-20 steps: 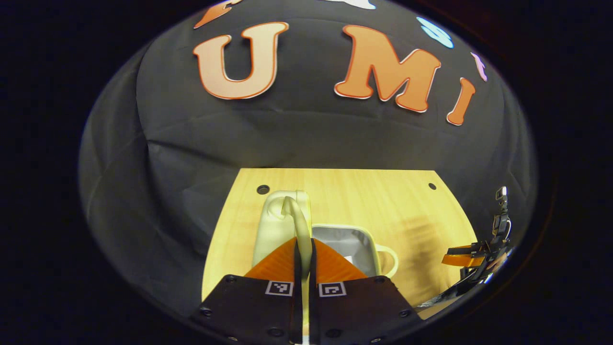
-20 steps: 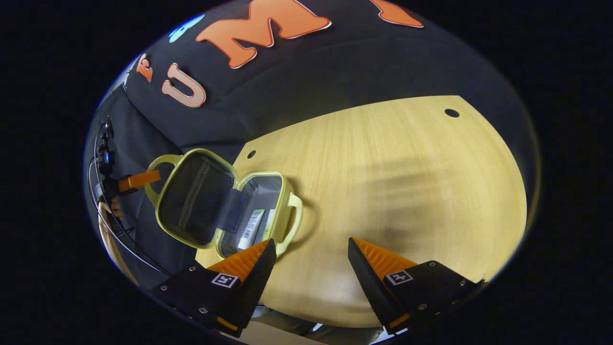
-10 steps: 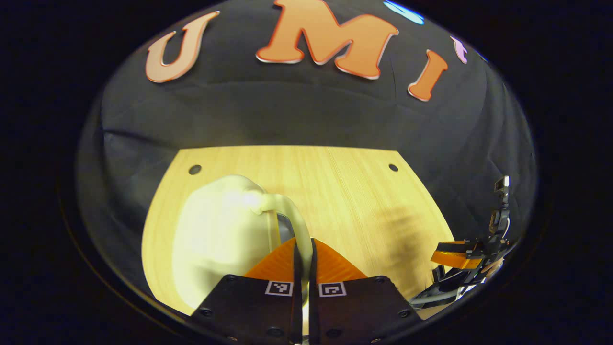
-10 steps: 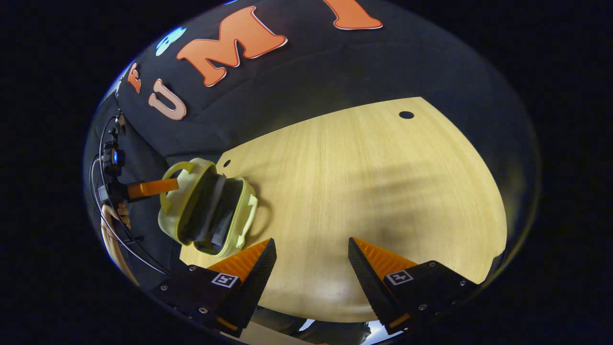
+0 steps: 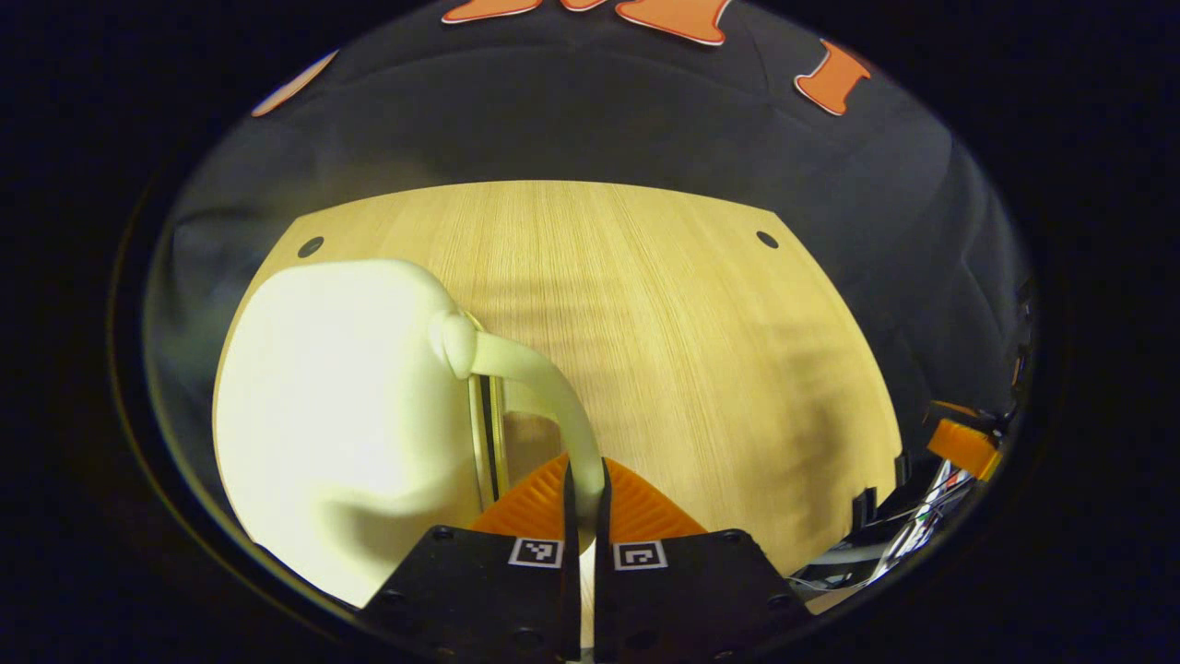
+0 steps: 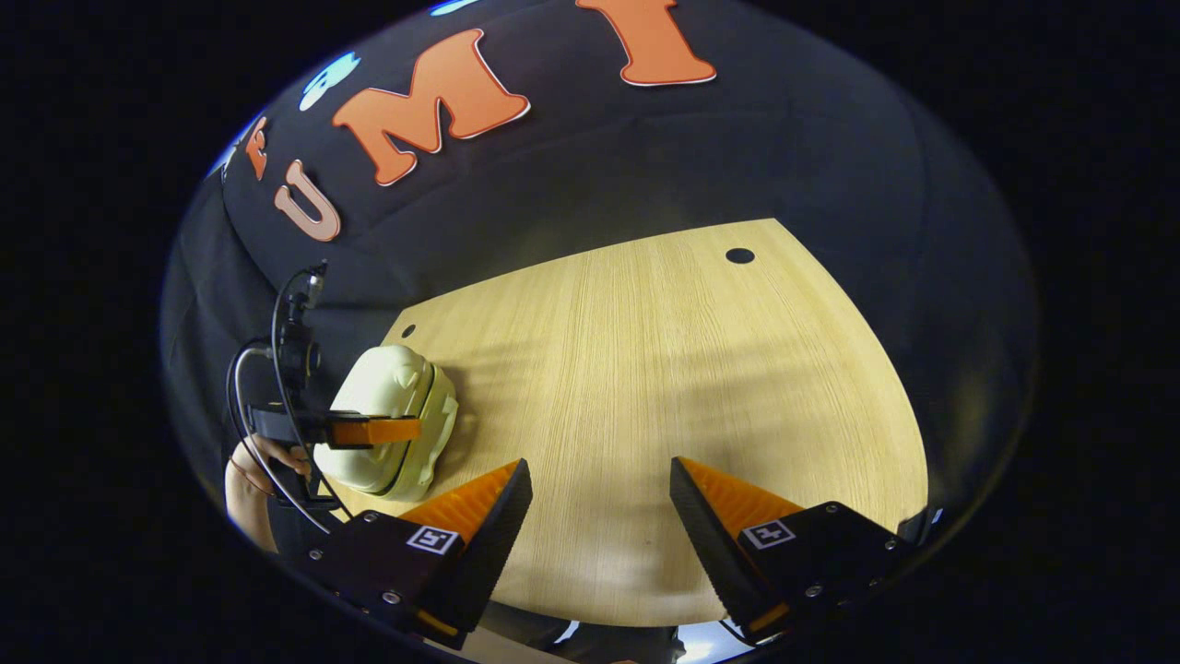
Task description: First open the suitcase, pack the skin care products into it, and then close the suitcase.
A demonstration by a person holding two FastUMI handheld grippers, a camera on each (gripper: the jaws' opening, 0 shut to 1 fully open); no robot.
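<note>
Closing step, by the look of it: suitcase (image 5: 341, 415) lying on the wooden table (image 5: 664, 332) near the far-left table hole, lid folded down onto the base, 2 halves meeting at a seam with a thin dark gap showing along the near edge. Skin care products presumably inside, hidden under the lid. Judged nearly done, only the last seating of the lid and the release left.

Left gripper (image 5: 584, 489) pressed together on the lid handle (image 5: 544, 387), a pale loop arching from the suitcase's right edge down between both fingers. Seen from the right gripper view, left gripper (image 6: 373, 430) reaching across the top of the suitcase (image 6: 392, 429) from its left, roughly level, held by a hand (image 6: 263, 456) just left of the suitcase, cable looping up above it.

Right gripper (image 6: 599, 516) spread wide, holding nothing, hovering over bare table well to the right of the suitcase, tilted down toward the wood.

Next move, as a judgement: press the handle down until the seam closes flush, then part the left fingers and lift straight off the loop. Risk: dragging the light case sideways on release, or leaving the lid sprung slightly. Steadying push from the idle right gripper on the suitcase's right side possibly useful.
</note>
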